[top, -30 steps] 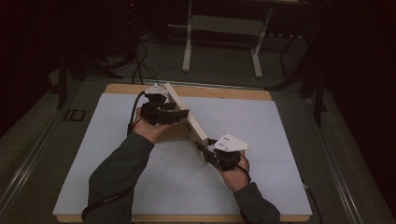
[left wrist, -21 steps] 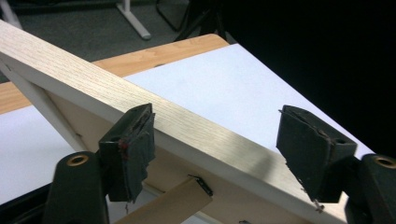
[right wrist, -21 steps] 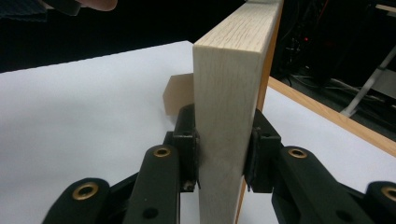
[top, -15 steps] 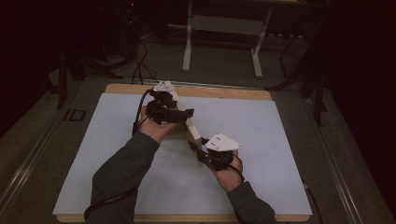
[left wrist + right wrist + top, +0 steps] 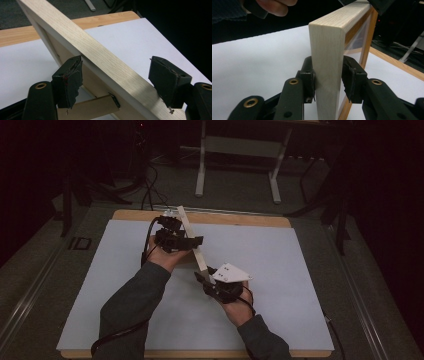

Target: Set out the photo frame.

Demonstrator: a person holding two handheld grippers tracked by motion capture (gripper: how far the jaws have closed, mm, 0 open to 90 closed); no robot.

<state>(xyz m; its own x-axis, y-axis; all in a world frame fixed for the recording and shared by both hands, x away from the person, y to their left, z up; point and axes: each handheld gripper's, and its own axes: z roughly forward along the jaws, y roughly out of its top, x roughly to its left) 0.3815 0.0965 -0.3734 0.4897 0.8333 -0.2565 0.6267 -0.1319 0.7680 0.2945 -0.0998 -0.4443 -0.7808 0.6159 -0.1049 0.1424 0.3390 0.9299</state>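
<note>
- High view: my wooden picture frame stands on edge above the white worktop.
- Right gripper hugs the frame's near end, its jaws just easing wider.
- Left gripper is wide open around the top rail.
- I think it's stiff and light, with a breakable pane; I'd hold the wood.

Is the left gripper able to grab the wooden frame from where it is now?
Probably yes. The left gripper has its jaws open on either side of the wooden frame, with nothing between pads and wood. The right gripper grips the frame's end.
</note>
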